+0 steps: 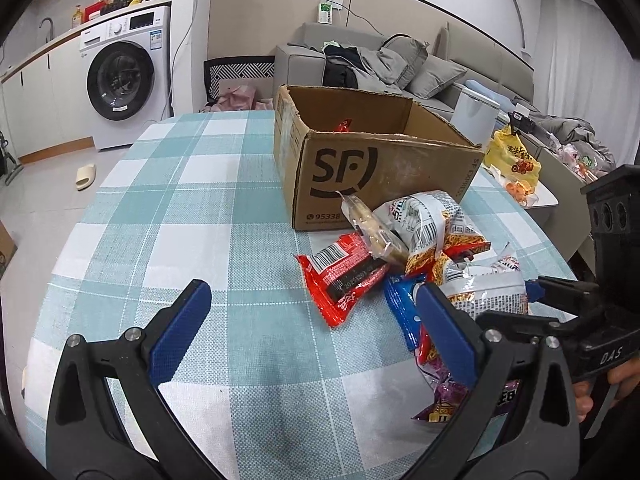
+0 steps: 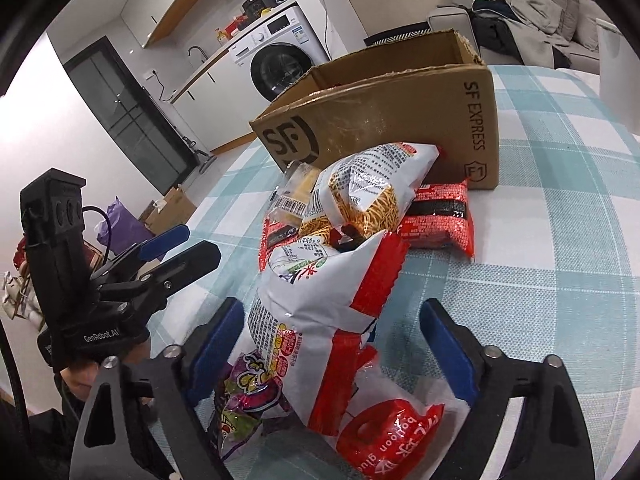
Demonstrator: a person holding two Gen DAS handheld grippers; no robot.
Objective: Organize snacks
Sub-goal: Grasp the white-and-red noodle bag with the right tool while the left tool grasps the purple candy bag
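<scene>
Right wrist view looks down on a heap of snack packets on the checked tabletop (image 2: 560, 240), just in front of the open cardboard box (image 2: 400, 112). The right gripper (image 2: 332, 332) straddles the white-and-red bag (image 2: 320, 300), jaws spread, pads not visibly pressing it. The left gripper (image 1: 316, 316) hovers beside the heap, jaws released and empty, near the red packet (image 1: 340, 276).
</scene>
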